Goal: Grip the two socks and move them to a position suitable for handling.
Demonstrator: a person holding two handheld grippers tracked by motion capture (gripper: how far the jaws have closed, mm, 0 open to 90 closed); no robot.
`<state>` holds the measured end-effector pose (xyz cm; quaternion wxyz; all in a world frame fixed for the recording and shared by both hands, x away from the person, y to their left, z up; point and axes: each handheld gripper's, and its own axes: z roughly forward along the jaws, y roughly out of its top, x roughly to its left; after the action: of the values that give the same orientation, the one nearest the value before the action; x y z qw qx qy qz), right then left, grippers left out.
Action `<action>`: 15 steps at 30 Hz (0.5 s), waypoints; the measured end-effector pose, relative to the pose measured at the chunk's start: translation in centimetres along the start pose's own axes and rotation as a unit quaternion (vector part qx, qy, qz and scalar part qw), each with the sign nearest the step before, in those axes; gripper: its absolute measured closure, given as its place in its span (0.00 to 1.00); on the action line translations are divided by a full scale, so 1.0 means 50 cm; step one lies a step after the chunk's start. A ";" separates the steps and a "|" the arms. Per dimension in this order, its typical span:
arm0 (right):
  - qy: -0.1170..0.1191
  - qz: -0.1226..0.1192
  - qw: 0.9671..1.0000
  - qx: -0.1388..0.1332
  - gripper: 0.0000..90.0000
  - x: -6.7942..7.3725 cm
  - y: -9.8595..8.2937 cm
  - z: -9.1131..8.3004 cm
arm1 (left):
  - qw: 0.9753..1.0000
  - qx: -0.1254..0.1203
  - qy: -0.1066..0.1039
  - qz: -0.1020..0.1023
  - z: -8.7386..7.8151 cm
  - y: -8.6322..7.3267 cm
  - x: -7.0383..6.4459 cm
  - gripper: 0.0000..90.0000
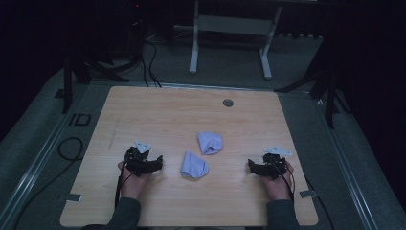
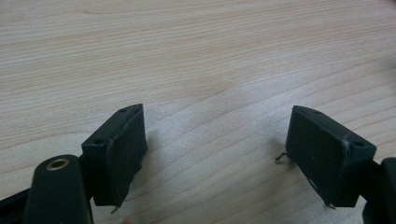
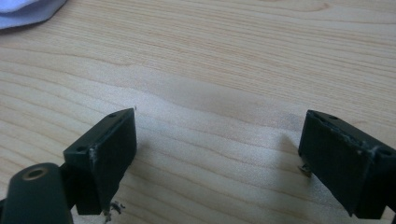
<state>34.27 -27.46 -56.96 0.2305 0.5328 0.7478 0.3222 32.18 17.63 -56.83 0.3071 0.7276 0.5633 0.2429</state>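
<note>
- Currently both socks lie mid-table: near sock point(image 1: 194, 165), far sock point(image 1: 210, 143), close together.
- Left hand-held gripper point(image 1: 154, 165) and right hand-held gripper point(image 1: 253, 166): jaws apart, empty, flanking.
- Likely soft, light, floppy; pinch an edge.

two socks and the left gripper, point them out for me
far sock point(image 1: 210, 143), high view, middle of the cloth
near sock point(image 1: 194, 165), high view, middle of the cloth
left gripper point(image 1: 159, 163), high view, between its open jaw tips
</note>
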 end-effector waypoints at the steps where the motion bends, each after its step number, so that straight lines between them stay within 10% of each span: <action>1: 0.000 0.000 1.000 0.000 0.12 0.000 0.000 0.000 | 1.000 0.000 0.000 0.000 0.000 0.000 0.000 0.23; 15: 0.001 -0.001 1.000 0.000 0.13 0.000 0.000 0.000 | 1.000 0.002 0.001 0.001 0.001 0.001 -0.004 0.22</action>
<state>34.29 -27.46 -56.96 0.2297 0.5321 0.7485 0.3225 32.18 17.40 -56.83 0.3049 0.7285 0.5634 0.2429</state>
